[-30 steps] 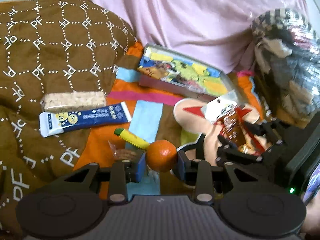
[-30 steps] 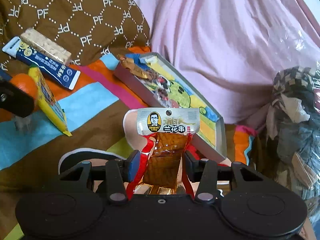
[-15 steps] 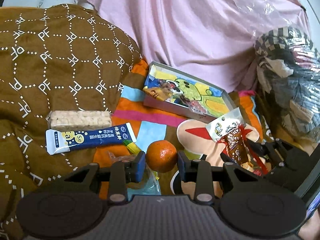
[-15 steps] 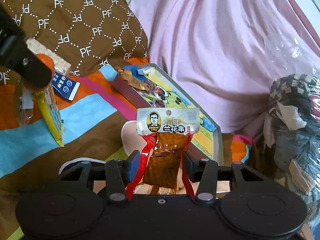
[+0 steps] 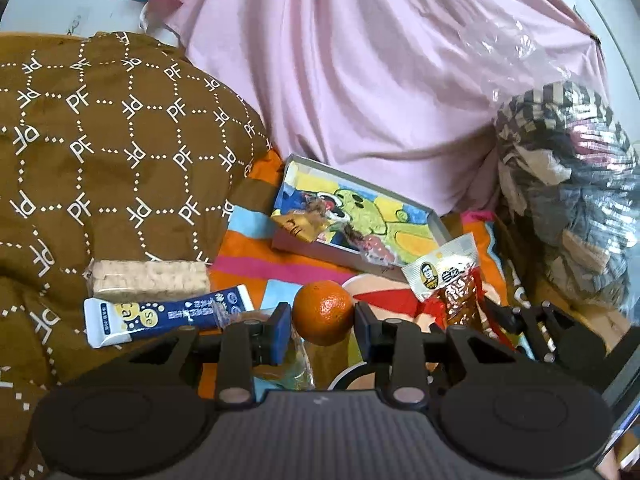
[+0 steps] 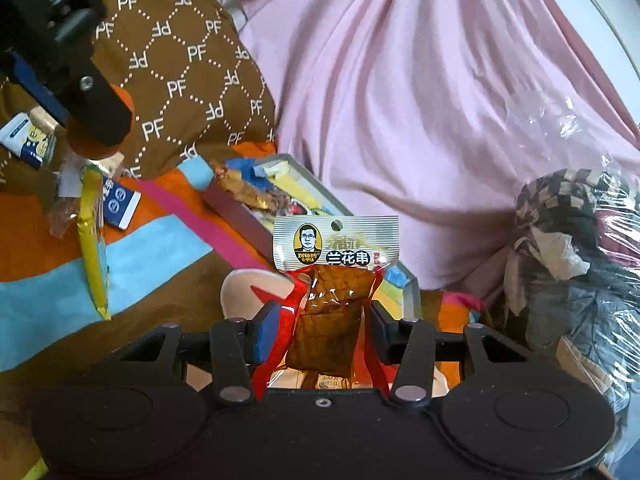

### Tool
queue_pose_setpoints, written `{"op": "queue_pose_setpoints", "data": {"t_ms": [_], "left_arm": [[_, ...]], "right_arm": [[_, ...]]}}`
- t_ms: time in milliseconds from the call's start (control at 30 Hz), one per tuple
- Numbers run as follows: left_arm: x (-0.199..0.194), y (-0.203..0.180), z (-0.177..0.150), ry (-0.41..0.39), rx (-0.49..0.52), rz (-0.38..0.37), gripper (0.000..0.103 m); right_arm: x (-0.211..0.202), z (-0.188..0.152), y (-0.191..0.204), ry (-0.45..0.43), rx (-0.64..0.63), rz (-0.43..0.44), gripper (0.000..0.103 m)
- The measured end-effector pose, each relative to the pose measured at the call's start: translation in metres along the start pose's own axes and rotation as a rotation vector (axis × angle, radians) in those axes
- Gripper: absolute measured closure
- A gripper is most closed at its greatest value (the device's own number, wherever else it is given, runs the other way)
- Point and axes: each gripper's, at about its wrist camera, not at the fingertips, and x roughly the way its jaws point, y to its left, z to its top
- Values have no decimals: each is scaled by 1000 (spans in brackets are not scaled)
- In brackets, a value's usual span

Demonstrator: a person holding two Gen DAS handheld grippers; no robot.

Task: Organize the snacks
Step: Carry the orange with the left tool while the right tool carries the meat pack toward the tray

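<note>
left gripper (image 5: pixel 323 322) clamped on a small orange (image 5: pixel 323 313), fruit held between the two blue-padded fingers, lifted above the striped blanket (image 5: pixel 256 256). right gripper (image 6: pixel 320 332) clamped on a snack packet (image 6: pixel 334 280), silver header with a printed portrait, brown contents in clear film with red edges, standing upright from the jaws. in the left wrist view the same packet sits to the right of the orange, header tilted, near the front right corner of the tray. shallow tray (image 5: pixel 434 224) with a cartoon-printed floor lies on the blanket ahead of both grippers, against pink cloth (image 5: pixel 380 80); a few wrapped snacks (image 5: pixel 304 226) sit at its left end. left of the orange, on brown patterned fabric (image 5: pixel 100 152): a pale cracker pack (image 5: pixel 148 280) and just below it a blue tube box (image 5: pixel 168 316). a yellow packet (image 6: pixel 94 240) lies on the blanket in the right wrist view.
</note>
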Motion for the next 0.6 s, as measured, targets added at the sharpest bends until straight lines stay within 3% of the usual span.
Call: {"op": "queue_pose_setpoints", "data": {"t_ms": [300, 600], "left_arm": [[18, -7, 22, -7, 4, -16, 66], [75, -9, 50, 1, 5, -9, 66]], "right_arm": [[-3, 9, -6, -55, 33, -17, 54], [33, 18, -15, -88, 72, -44, 54]]}}
